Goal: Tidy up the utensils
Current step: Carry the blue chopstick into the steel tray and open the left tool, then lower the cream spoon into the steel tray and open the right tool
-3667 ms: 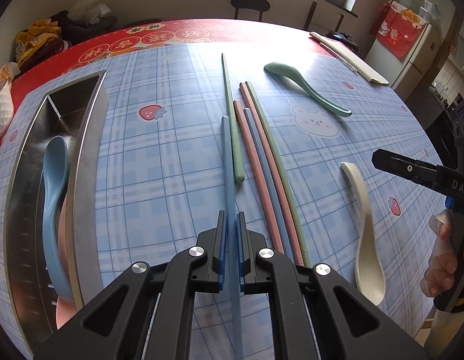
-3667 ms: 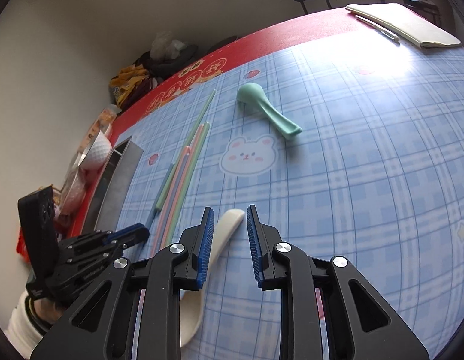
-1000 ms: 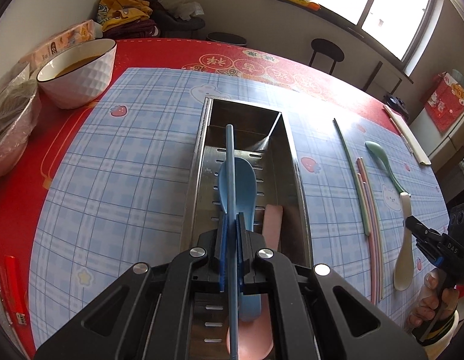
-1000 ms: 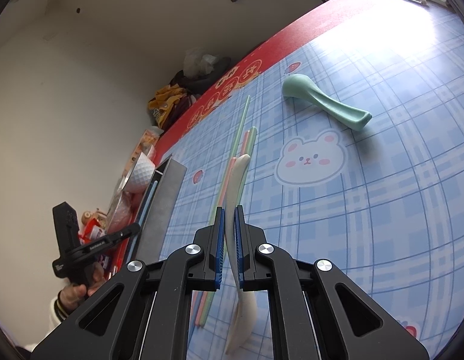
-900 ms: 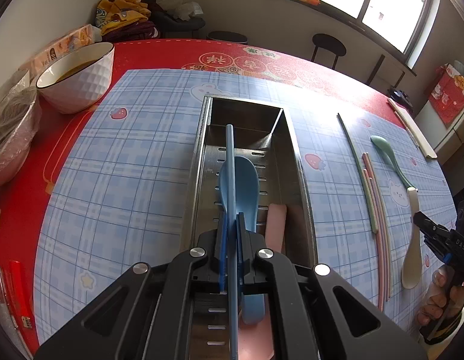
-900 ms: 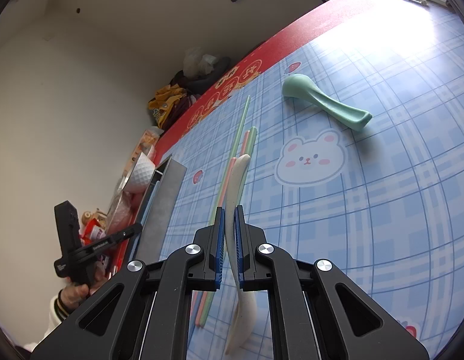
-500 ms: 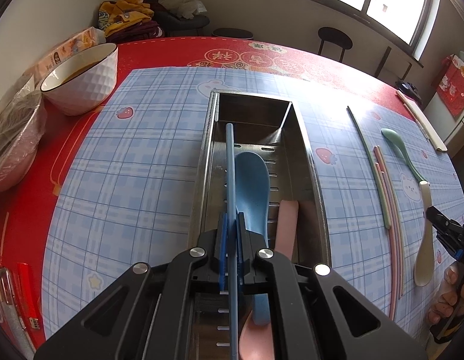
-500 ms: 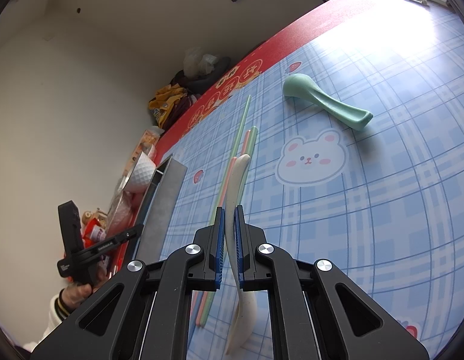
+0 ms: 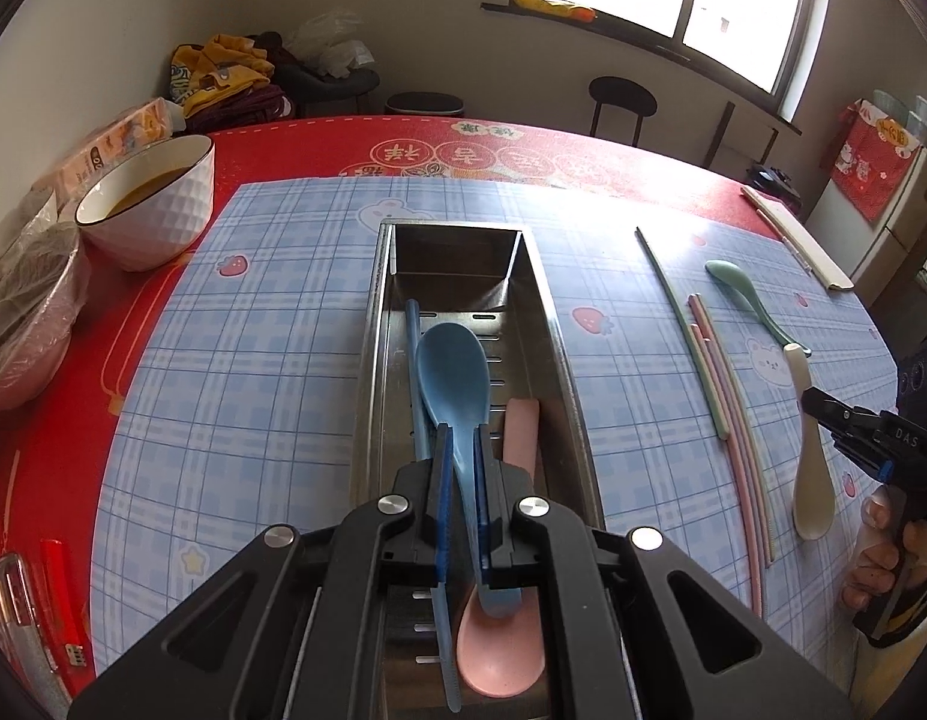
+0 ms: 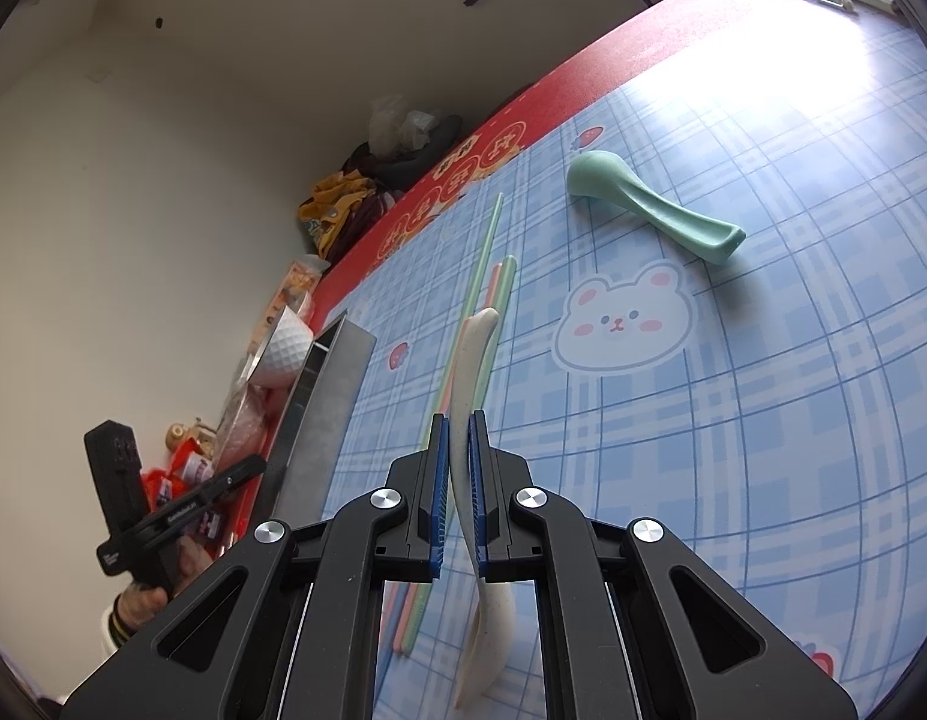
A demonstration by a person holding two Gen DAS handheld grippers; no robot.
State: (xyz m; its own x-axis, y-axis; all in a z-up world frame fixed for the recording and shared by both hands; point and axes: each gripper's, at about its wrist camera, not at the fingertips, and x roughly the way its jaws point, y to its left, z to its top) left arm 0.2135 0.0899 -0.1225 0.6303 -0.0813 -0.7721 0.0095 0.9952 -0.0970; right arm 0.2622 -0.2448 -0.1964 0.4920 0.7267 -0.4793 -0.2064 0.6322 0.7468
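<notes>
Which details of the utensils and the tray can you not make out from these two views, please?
- Left wrist view: the left tongs cover the near end of the metal tray and the middle of the pink spoon.
- Right wrist view: only the tray's outer wall shows, so its contents are hidden.
- Right wrist view: the right tongs cover the middle of the white spoon.

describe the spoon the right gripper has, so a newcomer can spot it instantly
Start at the blue plaid mat, right of the steel tray. Beside the loose chopsticks lies the cream spoon, clamped in the right gripper. The other loose spoon is green.
</notes>
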